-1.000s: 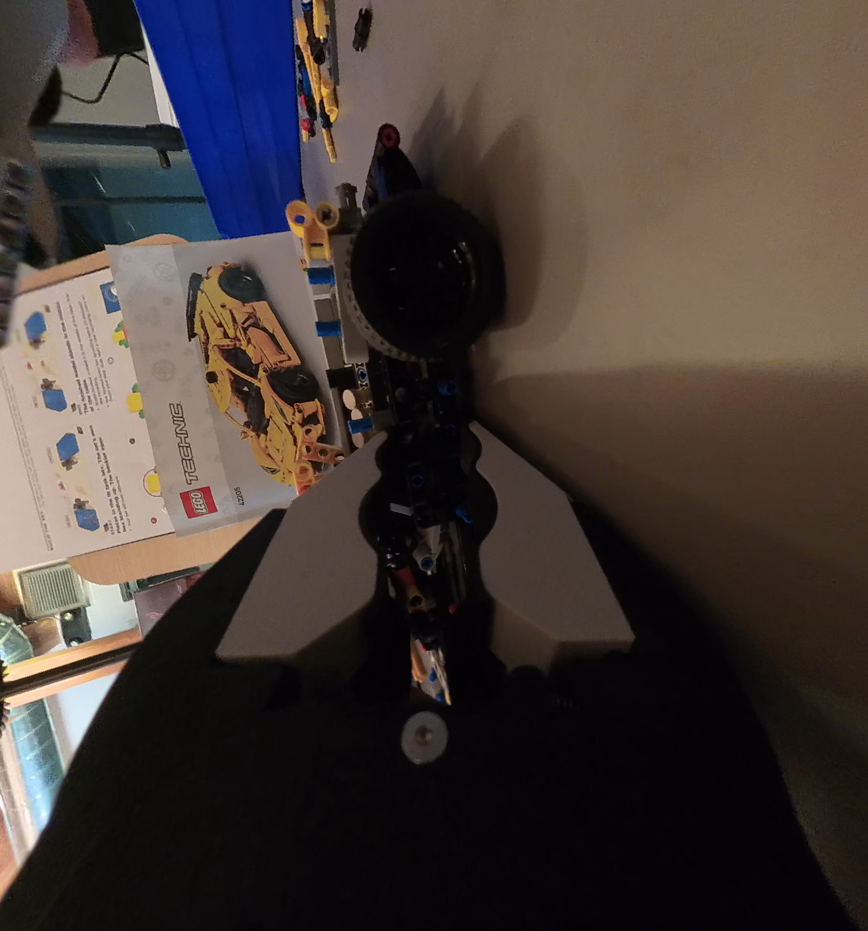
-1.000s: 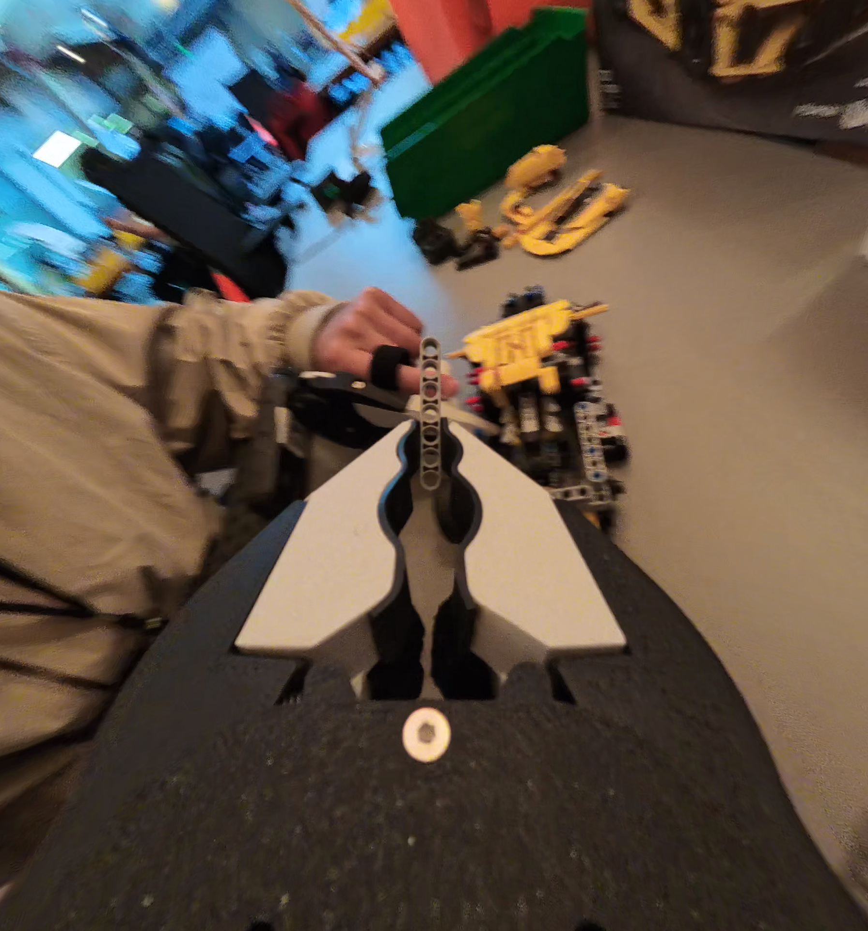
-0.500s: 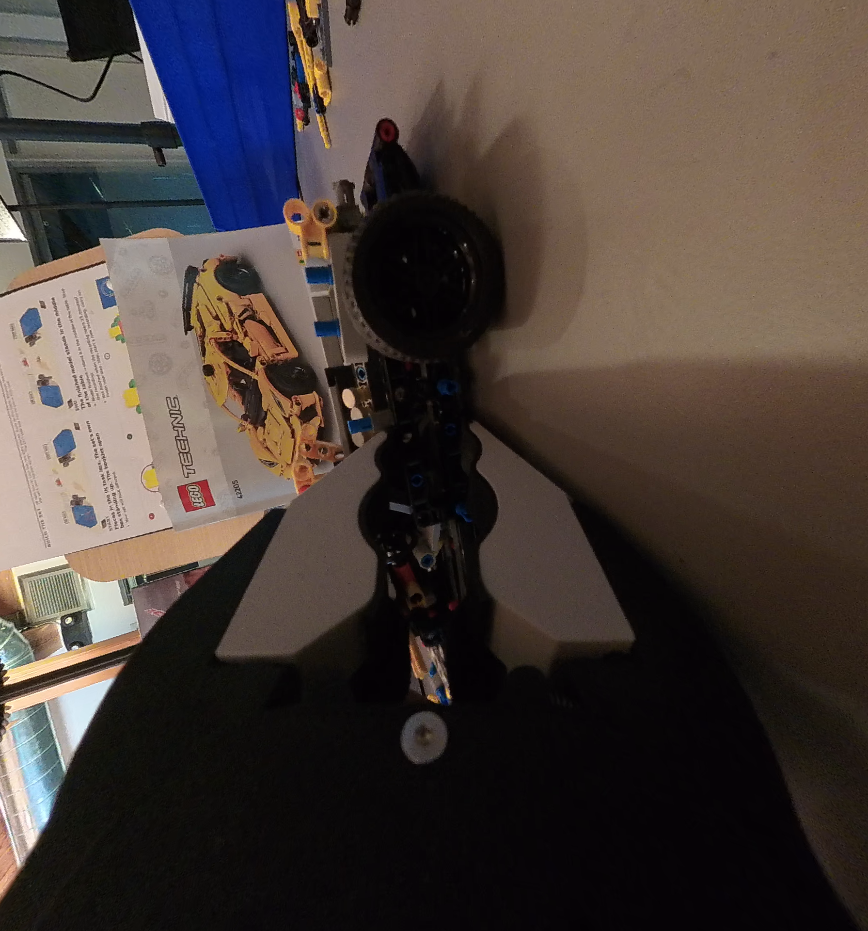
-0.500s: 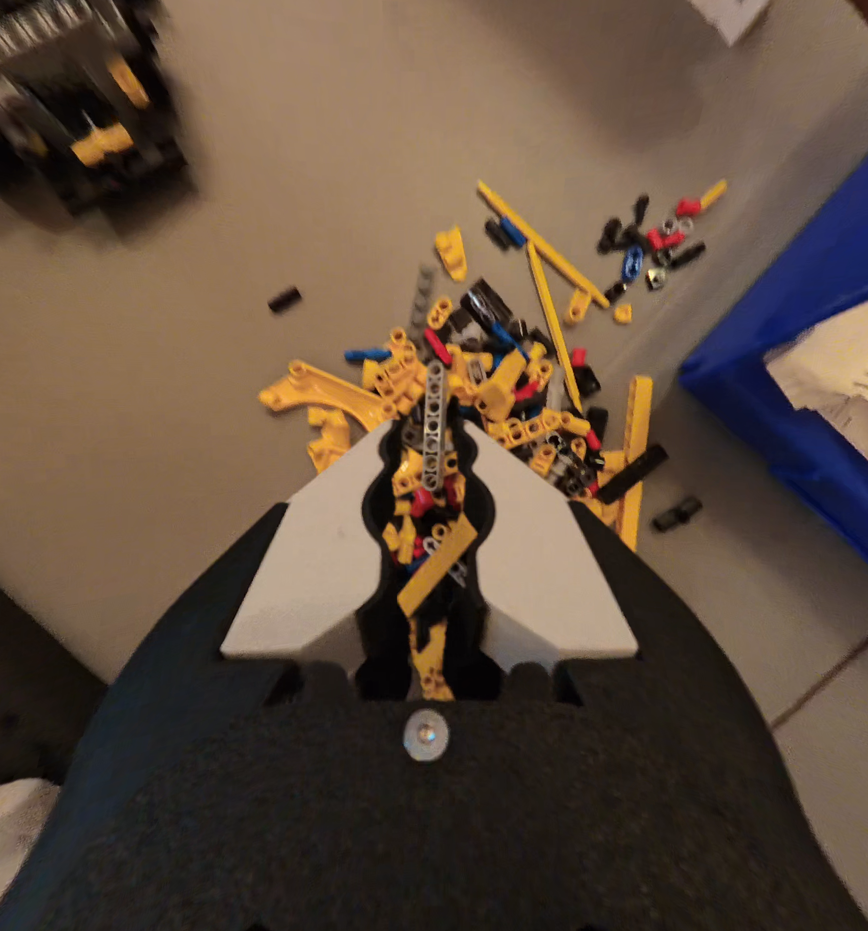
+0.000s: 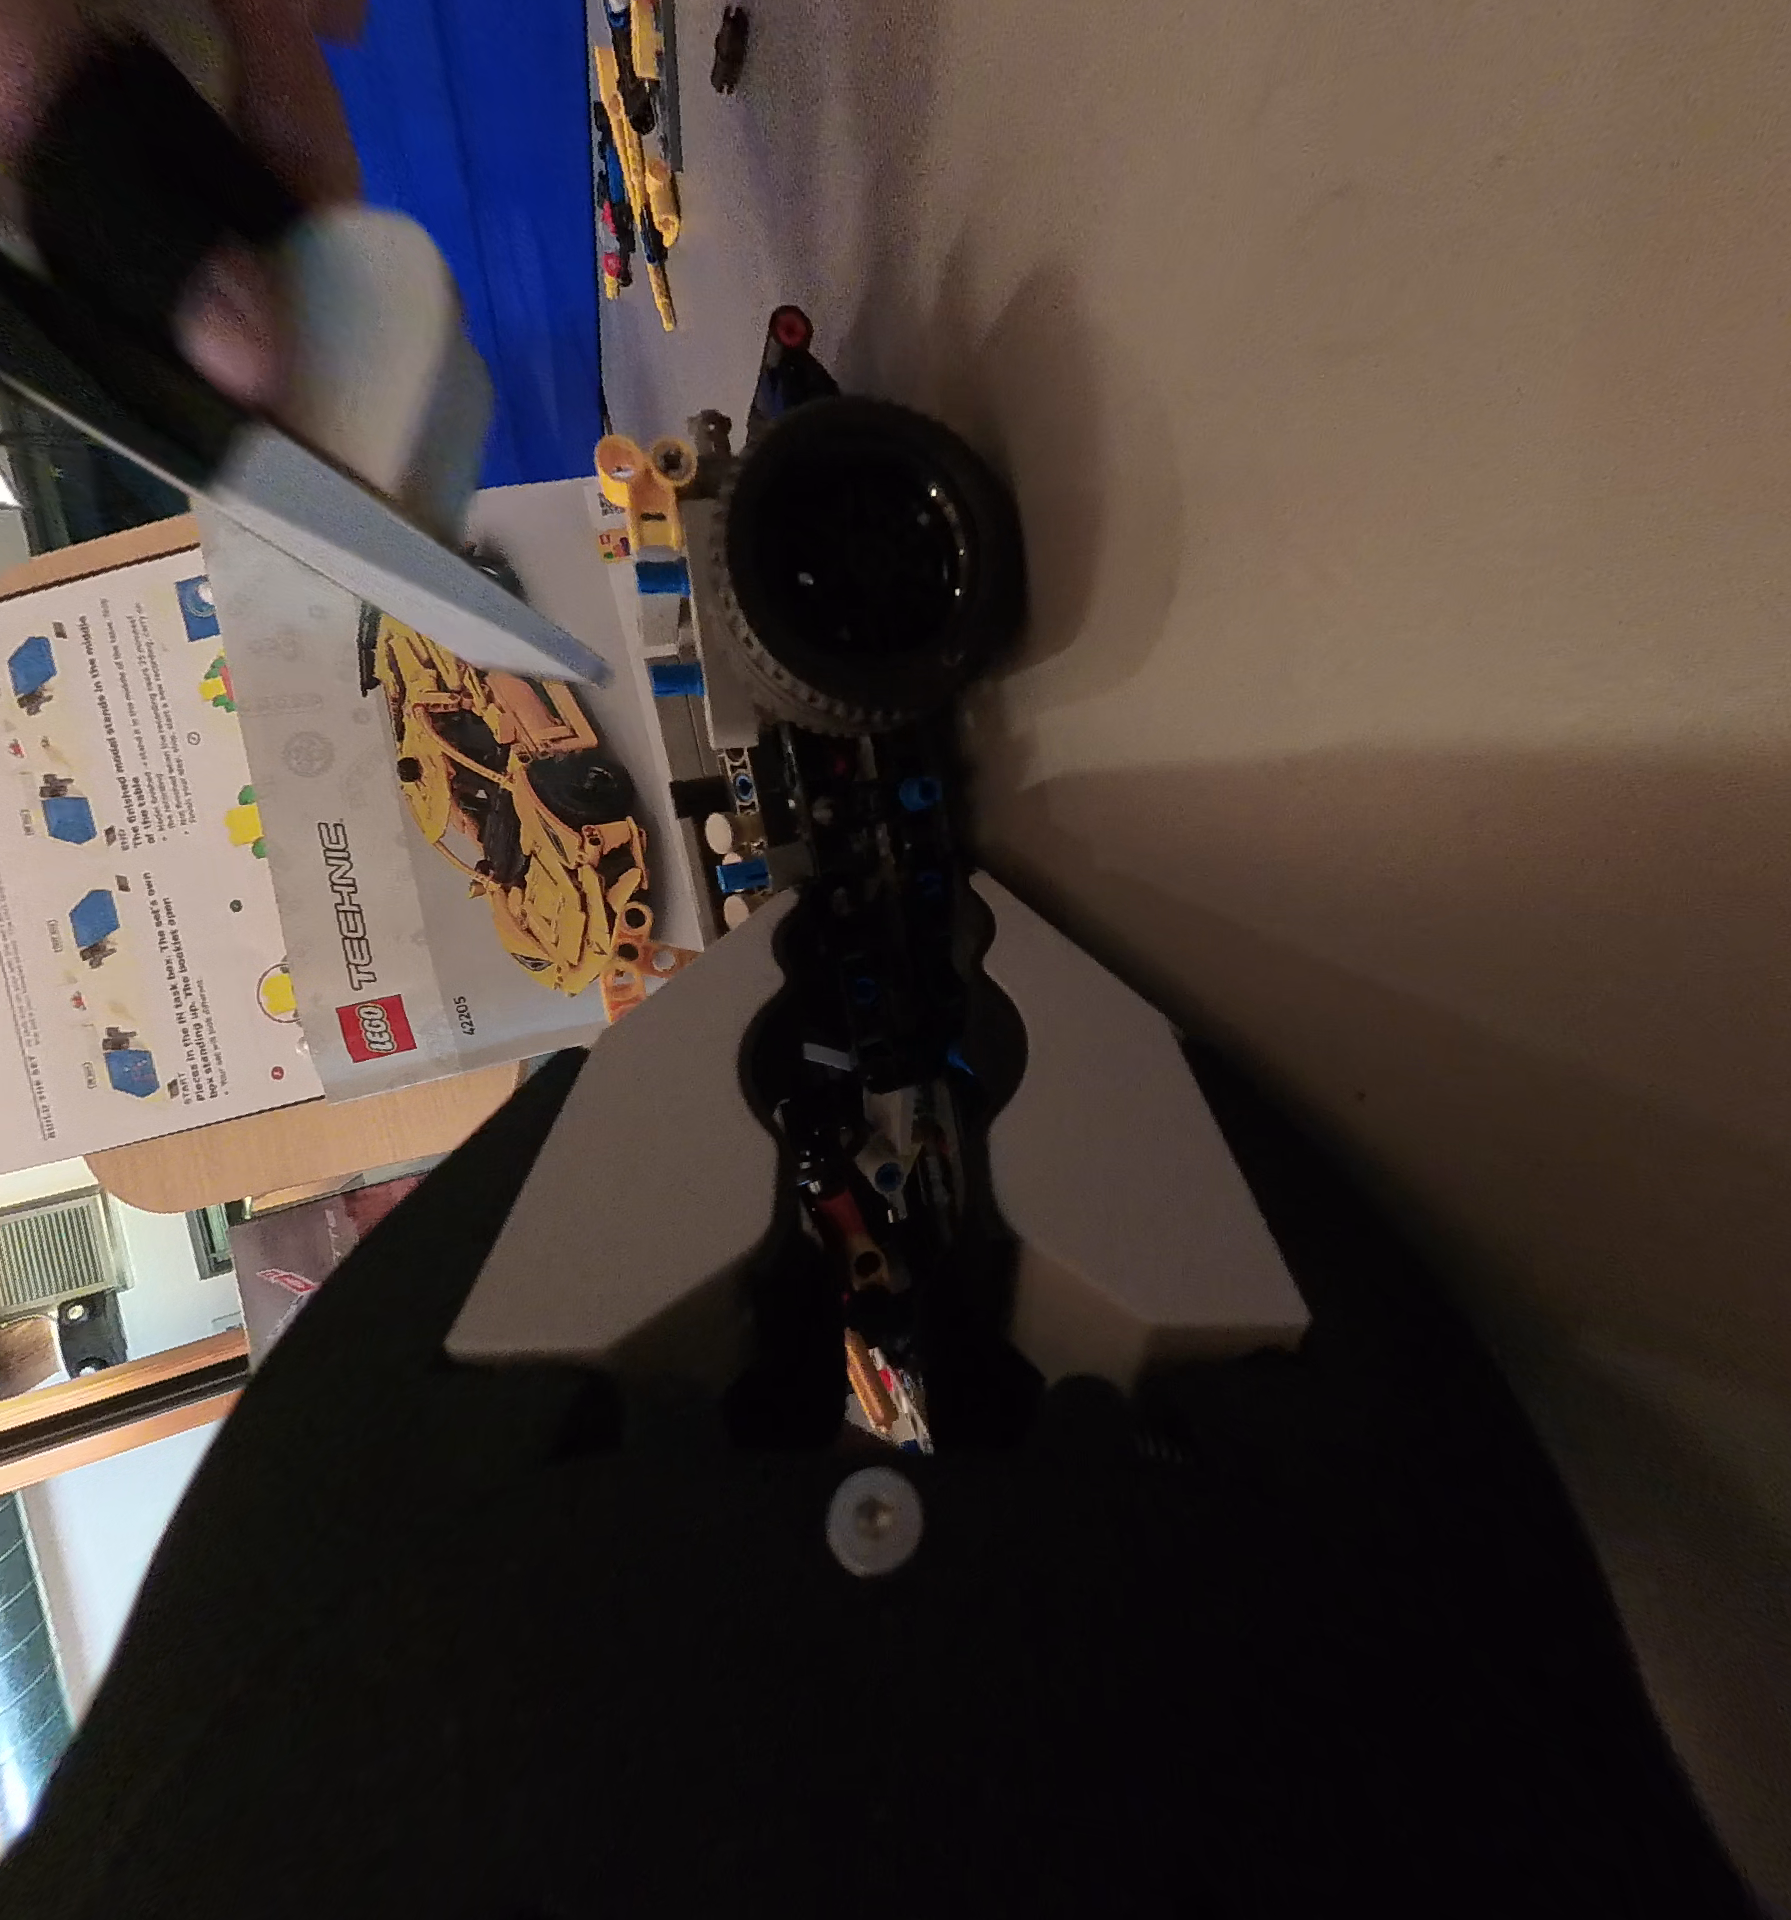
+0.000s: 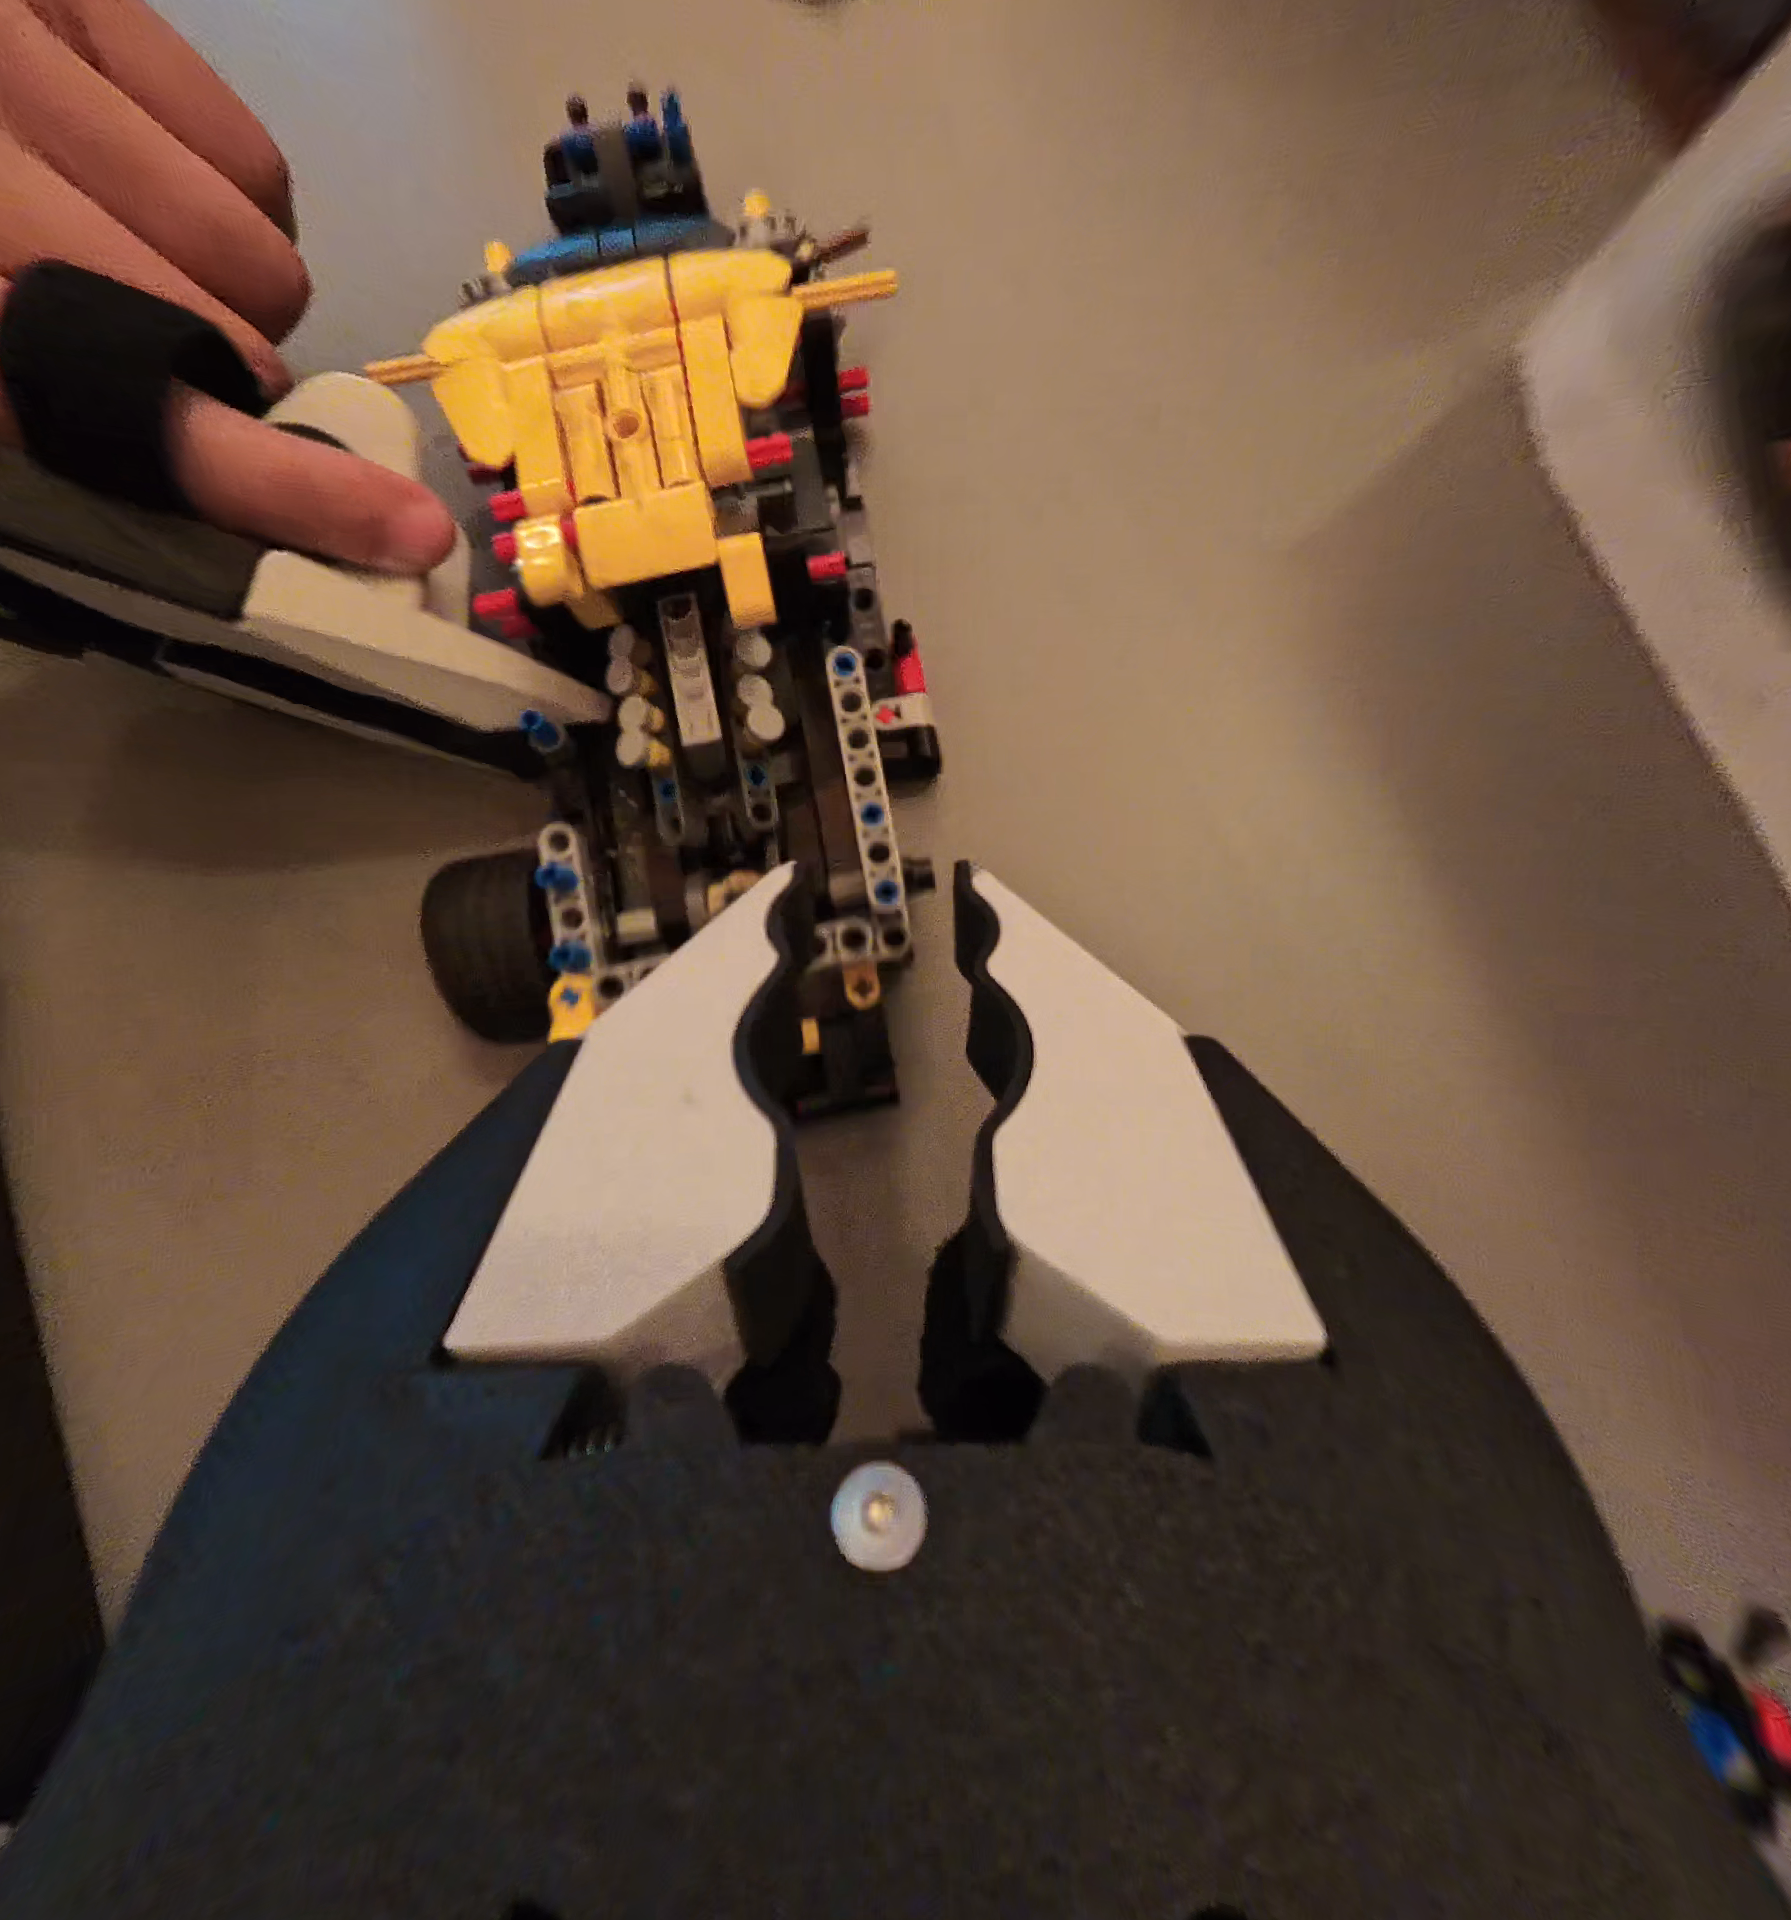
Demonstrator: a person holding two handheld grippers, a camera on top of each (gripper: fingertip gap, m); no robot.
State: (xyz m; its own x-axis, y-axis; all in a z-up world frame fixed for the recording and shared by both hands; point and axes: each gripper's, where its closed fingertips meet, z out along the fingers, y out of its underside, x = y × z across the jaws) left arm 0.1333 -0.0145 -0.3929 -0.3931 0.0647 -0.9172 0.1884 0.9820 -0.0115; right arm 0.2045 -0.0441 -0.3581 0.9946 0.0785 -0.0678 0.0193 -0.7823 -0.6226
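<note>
Grey bench [image 6: 1286, 727] carries a half-built brick car [image 6: 683, 582]: the left gripper [image 5: 875, 935] is pinching its chassis behind a black wheel [image 5: 870, 561], while the right gripper [image 6: 870, 883], spread and empty, hovers at the car's near end.

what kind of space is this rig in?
Likely an indoor workshop or hobby table: a half-built brick car on a grey table, its instruction booklet propped nearby, loose parts beside a blue bin.
</note>
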